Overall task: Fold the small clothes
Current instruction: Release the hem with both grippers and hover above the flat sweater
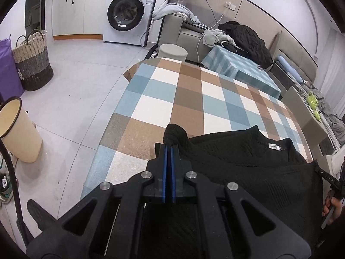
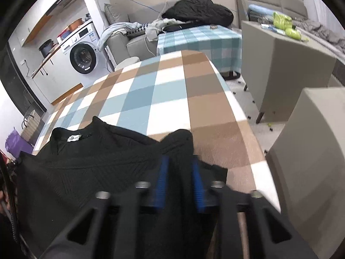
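A black knit top [image 1: 248, 157] lies flat at the near edge of the table with the checked cloth [image 1: 183, 90], neck label facing up. My left gripper [image 1: 169, 145] is shut on the top's left shoulder corner, and a bunch of black fabric sticks out past the blue pads. In the right wrist view the same black top [image 2: 86, 161] spreads to the left. My right gripper [image 2: 179, 159] is at its right shoulder corner with a fold of cloth between the blue pads. This view is blurred.
Left of the table on the floor stand a cream bin [image 1: 17, 129] and a woven basket [image 1: 32, 60]. A washing machine [image 1: 129, 15] and a sofa with clothes are behind it. Grey furniture [image 2: 280, 64] stands close on the table's right. A hand [image 1: 332, 207] shows at the right edge.
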